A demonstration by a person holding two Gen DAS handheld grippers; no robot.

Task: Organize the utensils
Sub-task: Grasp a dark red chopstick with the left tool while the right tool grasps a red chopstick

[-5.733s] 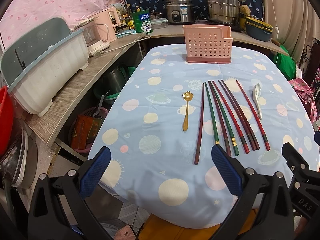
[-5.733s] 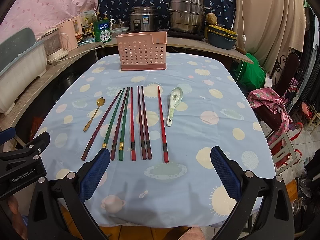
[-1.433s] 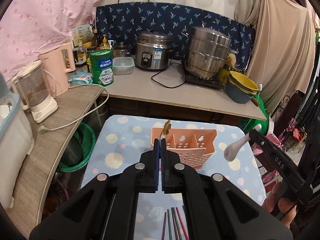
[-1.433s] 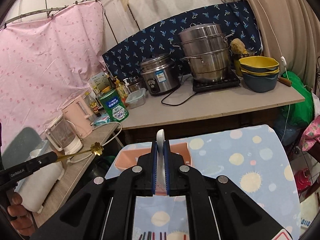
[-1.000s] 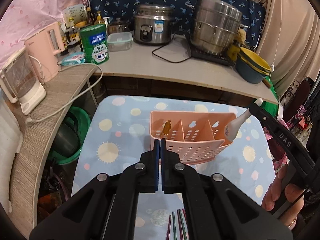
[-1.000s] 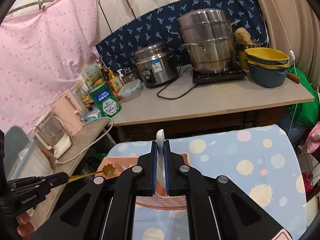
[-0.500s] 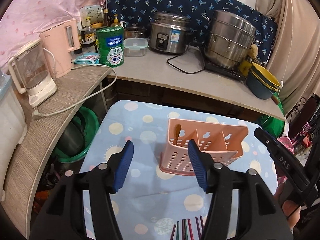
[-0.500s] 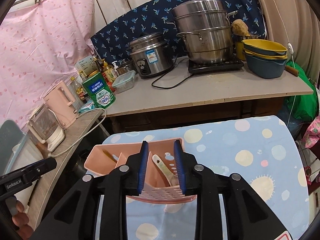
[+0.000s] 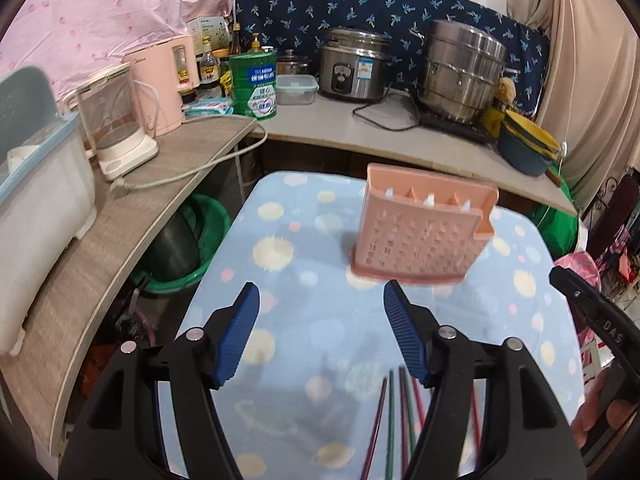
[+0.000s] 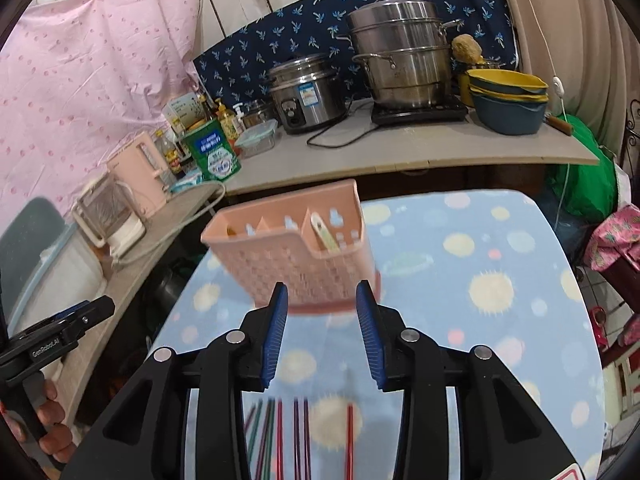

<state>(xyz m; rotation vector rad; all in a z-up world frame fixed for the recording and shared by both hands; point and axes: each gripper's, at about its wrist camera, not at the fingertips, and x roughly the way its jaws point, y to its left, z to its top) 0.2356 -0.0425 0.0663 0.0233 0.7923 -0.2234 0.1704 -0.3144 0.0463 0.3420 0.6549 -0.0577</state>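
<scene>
A pink perforated utensil holder [image 9: 424, 232] stands on the far part of the blue dotted tablecloth [image 9: 304, 320]; it also shows in the right wrist view [image 10: 296, 256]. A white spoon [image 10: 325, 236] leans in its right compartment, and a bit of gold spoon [image 10: 231, 231] shows in the left one. Several red and green chopsticks [image 9: 396, 412] lie on the cloth near me, also in the right wrist view [image 10: 280, 432]. My left gripper [image 9: 320, 328] is open and empty, above the cloth short of the holder. My right gripper [image 10: 322, 328] is open and empty, just in front of the holder.
A counter behind the table carries a rice cooker [image 9: 352, 64], a steel steamer pot [image 9: 464, 68], stacked bowls [image 10: 508, 100], a green can [image 9: 256, 84] and a pink kettle [image 9: 164, 80]. A white dish rack [image 9: 36, 184] sits on the left shelf. Green basins [image 9: 180, 248] are under it.
Both grippers opened and let go of their spoons into the holder. They have since pulled back toward me and lowered, so the chopsticks come into view.
</scene>
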